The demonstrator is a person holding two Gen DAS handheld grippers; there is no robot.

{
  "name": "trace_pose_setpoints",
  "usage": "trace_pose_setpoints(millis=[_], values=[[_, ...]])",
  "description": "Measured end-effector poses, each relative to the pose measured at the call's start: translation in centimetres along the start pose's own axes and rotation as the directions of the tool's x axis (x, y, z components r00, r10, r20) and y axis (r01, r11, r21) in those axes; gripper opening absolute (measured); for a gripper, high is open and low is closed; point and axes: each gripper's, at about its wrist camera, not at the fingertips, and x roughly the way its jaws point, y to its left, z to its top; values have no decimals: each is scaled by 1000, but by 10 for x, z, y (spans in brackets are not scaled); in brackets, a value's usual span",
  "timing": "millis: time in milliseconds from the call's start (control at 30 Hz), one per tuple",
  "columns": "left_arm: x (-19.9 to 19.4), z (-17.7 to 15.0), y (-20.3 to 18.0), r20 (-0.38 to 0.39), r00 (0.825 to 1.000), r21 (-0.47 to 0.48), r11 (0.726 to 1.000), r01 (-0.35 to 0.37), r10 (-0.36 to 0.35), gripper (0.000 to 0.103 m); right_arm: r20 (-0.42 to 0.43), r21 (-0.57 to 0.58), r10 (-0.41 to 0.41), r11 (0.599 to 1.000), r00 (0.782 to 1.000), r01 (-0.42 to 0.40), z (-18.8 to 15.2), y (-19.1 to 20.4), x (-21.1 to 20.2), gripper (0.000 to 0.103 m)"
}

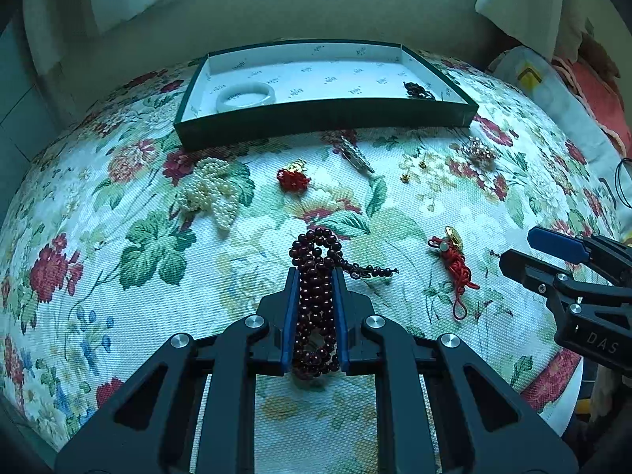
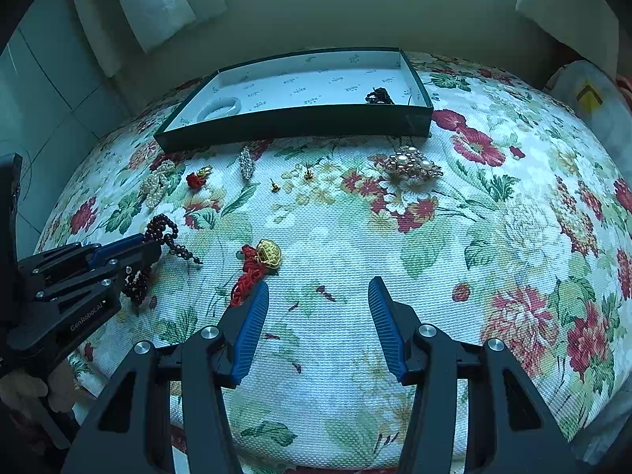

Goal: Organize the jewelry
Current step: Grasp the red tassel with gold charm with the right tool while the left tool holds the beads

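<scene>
**Left gripper clamps beads**

Left gripper [image 1: 315, 272], lower centre, is clamped on the dark bead bracelet [image 1: 316, 296] lying on the floral worktop [image 1: 158, 276]. Right gripper [image 2: 318, 288] stands apart, holding nothing. Tray [image 1: 324, 116] at upper centre.

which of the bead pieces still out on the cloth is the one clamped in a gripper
The dark red bead bracelet, pinched between the left gripper's blue pads. The white pearl strand and the small red bead charm lie untouched nearer the box.
</scene>
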Motion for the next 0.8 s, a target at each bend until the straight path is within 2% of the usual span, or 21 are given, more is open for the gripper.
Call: trace_pose_setpoints(millis=[233,533,667,800], values=[[-9,7,23,24,999,-52,998,-42,43,16,-8,-30,27,999,1000,-27,9,18,10,51],[-6,4,39,6,998,-87,994,-61,61,16,-47,-83,25,996,999,-28,14,38,27,47],[-4,5,40,1,998,-90,994,-60,60,16,-65,-91,18,996,998,-24,11,38,31,34],[-2,4,40,-6,998,-94,994,-60,59,16,-68,-98,12,995,998,-18,10,36,31,13]])
